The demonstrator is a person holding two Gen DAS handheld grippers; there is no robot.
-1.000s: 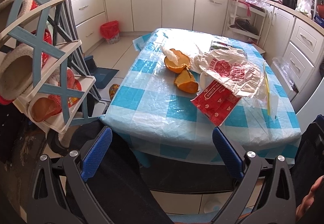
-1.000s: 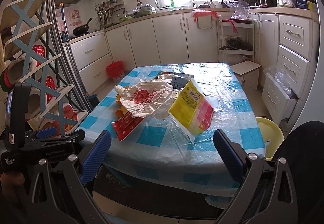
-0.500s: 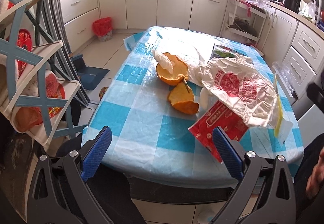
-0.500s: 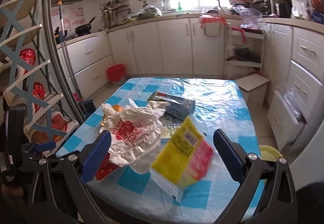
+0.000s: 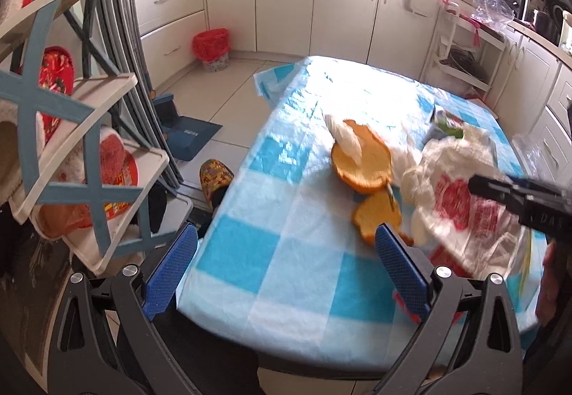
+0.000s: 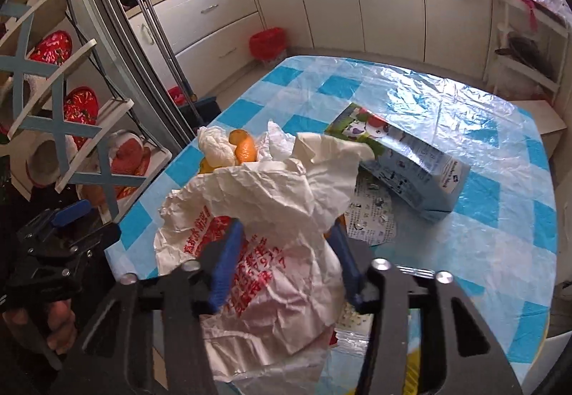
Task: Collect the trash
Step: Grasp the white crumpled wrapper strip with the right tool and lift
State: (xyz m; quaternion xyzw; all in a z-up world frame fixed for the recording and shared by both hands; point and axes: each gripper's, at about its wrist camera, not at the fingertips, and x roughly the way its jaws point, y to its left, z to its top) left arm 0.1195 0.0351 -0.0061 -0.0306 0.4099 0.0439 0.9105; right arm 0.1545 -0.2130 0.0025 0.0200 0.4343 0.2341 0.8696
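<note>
Trash lies scattered on a table [image 6: 500, 152] covered with a blue-and-white checked plastic cloth, in a kitchen with cream cabinets.

The right gripper [image 6: 286, 245] has its blue fingers [image 6: 228, 259] on either side of a crumpled white plastic bag [image 6: 271, 202] with red print. Its jaws have just been closing, and the bag bulges up between them; whether the pads already pinch it cannot be told, since the folds cover the tips. Just behind the bag lies a milk carton [image 6: 411, 166] on its side (light blue, with a cartoon picture on one end), and a printed scrap of paper [image 6: 371, 216] shows between carton and bag. To the left of the bag's far edge sit orange peel [image 6: 243, 148] and a wadded tissue [image 6: 214, 148].

The left gripper [image 5: 286, 259] hovers over the near edge of the table with its jaws spread wide and nothing between them. In its view the peel [image 5: 361, 162] lies in two pieces, the tissue [image 5: 346, 137] resting on the larger one, with the bag [image 5: 461, 202] just to the right. The right gripper's black body [image 5: 518, 194] reaches over that bag.

On the floor near the cabinets stands a small bin lined in red [image 5: 211, 46]. A shoe rack [image 5: 89, 159] holding slippers fills the left side.
</note>
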